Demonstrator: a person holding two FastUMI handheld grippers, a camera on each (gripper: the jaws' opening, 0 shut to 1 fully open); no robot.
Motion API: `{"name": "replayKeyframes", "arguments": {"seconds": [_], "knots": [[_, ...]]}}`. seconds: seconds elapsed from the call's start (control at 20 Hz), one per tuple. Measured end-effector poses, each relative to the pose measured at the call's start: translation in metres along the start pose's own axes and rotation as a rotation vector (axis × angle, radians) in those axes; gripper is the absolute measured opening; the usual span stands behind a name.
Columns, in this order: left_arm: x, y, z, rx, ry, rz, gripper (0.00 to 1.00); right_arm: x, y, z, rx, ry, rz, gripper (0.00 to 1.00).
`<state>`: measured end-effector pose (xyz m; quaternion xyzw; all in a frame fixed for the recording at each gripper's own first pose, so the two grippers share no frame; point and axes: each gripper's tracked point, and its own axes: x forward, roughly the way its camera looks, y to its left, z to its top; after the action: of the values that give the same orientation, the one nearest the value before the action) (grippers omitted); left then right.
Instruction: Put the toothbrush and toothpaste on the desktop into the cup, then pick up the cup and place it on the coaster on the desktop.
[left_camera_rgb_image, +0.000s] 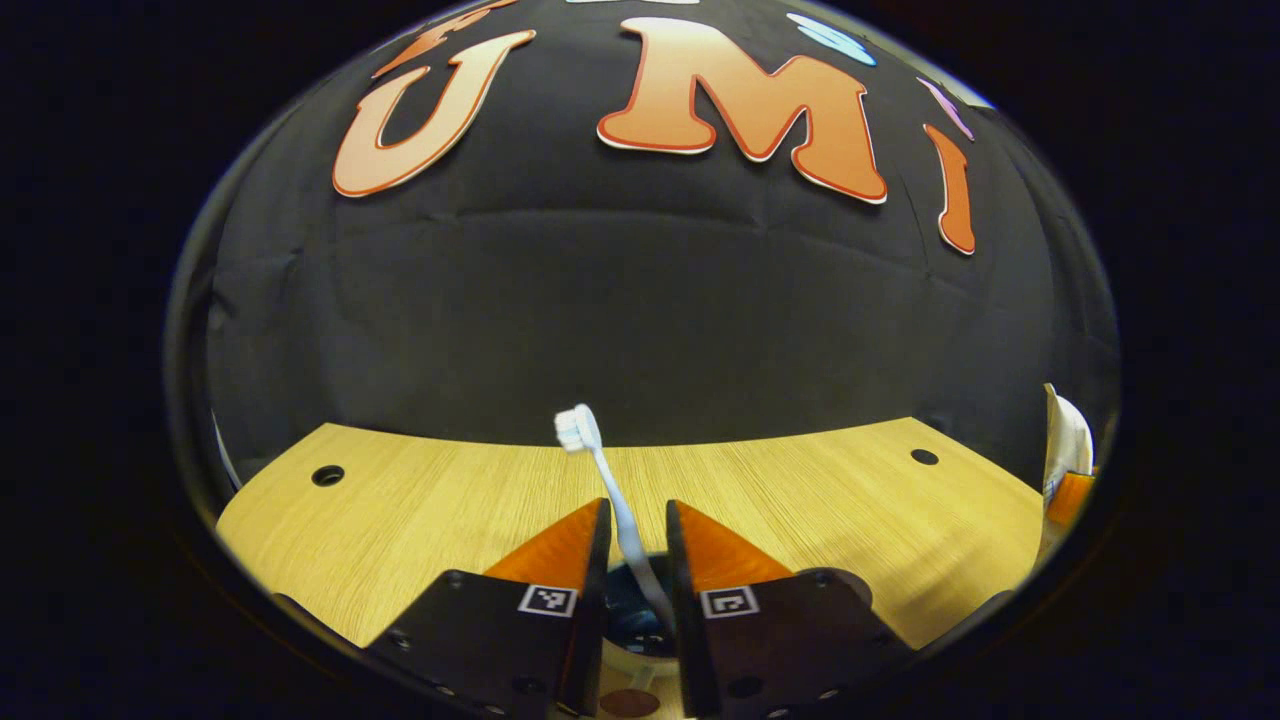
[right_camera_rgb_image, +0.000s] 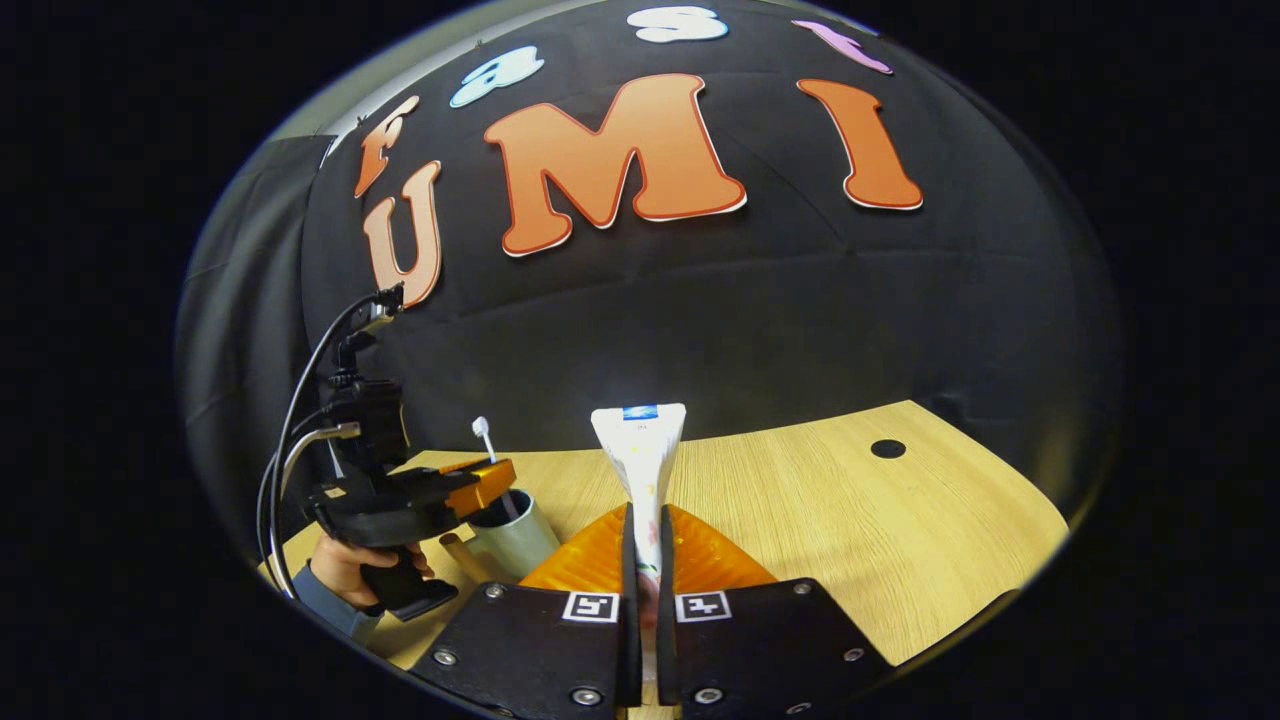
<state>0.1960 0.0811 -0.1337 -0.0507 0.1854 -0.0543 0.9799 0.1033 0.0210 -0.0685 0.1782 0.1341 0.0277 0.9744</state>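
Left gripper view: left claw (left_camera_rgb_image: 637, 525) parted narrowly above the cup (left_camera_rgb_image: 628, 610), toothbrush (left_camera_rgb_image: 612, 492) standing between its fingers, bristles up; contact cannot be told. Right gripper view: right claw (right_camera_rgb_image: 646, 530) clamped on the upright toothpaste (right_camera_rgb_image: 640, 460) above the wooden tabletop (right_camera_rgb_image: 850, 540). Cup (right_camera_rgb_image: 515, 535) sits left, toothbrush (right_camera_rgb_image: 484, 434) rising from it, left claw (right_camera_rgb_image: 485, 485) just over its rim, held by a hand (right_camera_rgb_image: 350, 570).

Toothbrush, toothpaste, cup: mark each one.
toothbrush (left_camera_rgb_image: 577, 430), left gripper view, on the bristle head.
toothpaste (right_camera_rgb_image: 640, 450), right gripper view, on the upper tube body.
cup (right_camera_rgb_image: 525, 540), right gripper view, on its outer wall.
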Motion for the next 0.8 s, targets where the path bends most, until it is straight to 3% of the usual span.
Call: {"name": "replayKeyframes", "arguments": {"seconds": [0.05, 0.1, 0.25, 0.3, 0.35, 0.65, 0.8], "knots": [[-0.004, -0.001, 0.001, -0.009, 0.000, -0.008, 0.36, 0.001, 0.002, 0.003, 0.001, -0.013, 0.002, 0.06], [-0.012, 0.000, 0.002, -0.011, -0.004, -0.008, 0.53, 0.001, 0.004, 0.006, 0.006, -0.024, 0.009, 0.07], [-0.032, 0.003, -0.002, 0.001, 0.015, -0.013, 0.78, 0.004, 0.008, 0.011, 0.028, -0.036, 0.023, 0.07], [-0.039, 0.005, -0.004, 0.008, 0.024, -0.011, 0.93, 0.005, 0.010, 0.012, 0.033, -0.037, 0.025, 0.07], [-0.048, 0.007, -0.007, 0.013, 0.024, -0.007, 0.99, 0.007, 0.013, 0.014, 0.034, -0.038, 0.029, 0.07], [-0.102, 0.024, -0.006, 0.045, 0.006, 0.003, 1.00, 0.012, 0.044, 0.037, 0.037, -0.108, 0.108, 0.07], [-0.126, 0.030, -0.007, 0.099, -0.016, 0.010, 1.00, 0.016, 0.063, 0.059, 0.029, -0.207, 0.157, 0.07]]}}
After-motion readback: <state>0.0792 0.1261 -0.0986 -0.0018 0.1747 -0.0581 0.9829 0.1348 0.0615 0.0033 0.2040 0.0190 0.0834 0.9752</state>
